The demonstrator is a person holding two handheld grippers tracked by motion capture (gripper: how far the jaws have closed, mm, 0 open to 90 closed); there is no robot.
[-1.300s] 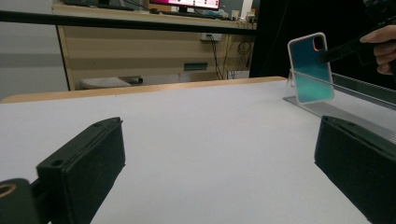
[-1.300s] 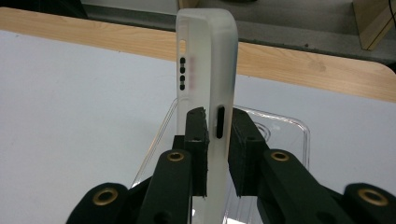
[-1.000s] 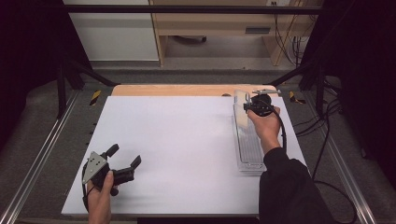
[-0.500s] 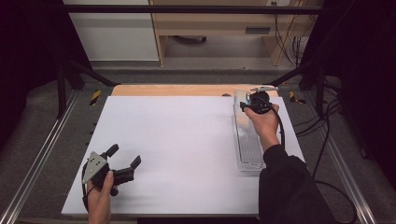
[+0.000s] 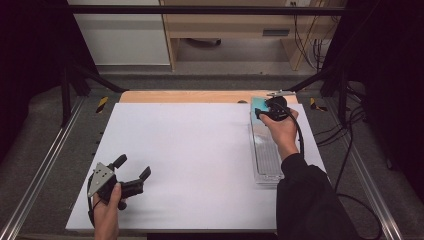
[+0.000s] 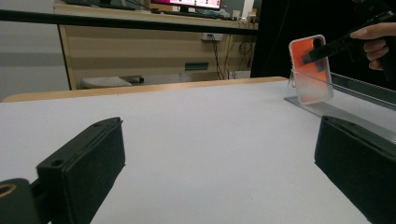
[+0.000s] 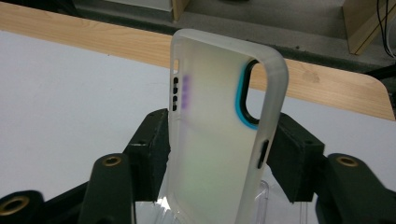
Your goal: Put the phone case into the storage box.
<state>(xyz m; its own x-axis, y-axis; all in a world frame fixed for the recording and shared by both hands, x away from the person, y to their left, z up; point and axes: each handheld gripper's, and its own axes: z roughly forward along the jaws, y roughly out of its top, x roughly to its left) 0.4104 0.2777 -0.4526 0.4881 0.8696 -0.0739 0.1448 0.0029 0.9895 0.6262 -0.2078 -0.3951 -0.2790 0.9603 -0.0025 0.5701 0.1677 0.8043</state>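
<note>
From above the near edge we look down the bench (image 5: 190,150); both claw cameras sit low, sharing the phone case (image 7: 219,135) at its far right corner.

Lab, metal frame rails (image 5: 40,165), trailing cables (image 5: 345,150), monitor (image 6: 187,3)

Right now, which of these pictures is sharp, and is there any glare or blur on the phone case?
Right gripper view: the case is fairly sharp, frosted, with a small bright glint at its foot where it meets the clear rack. Left gripper view: the near jaws are soft, the case far off glows orange and is hazy. High view: evenly lit white table, dark surroundings, the case small and smeared.
</note>
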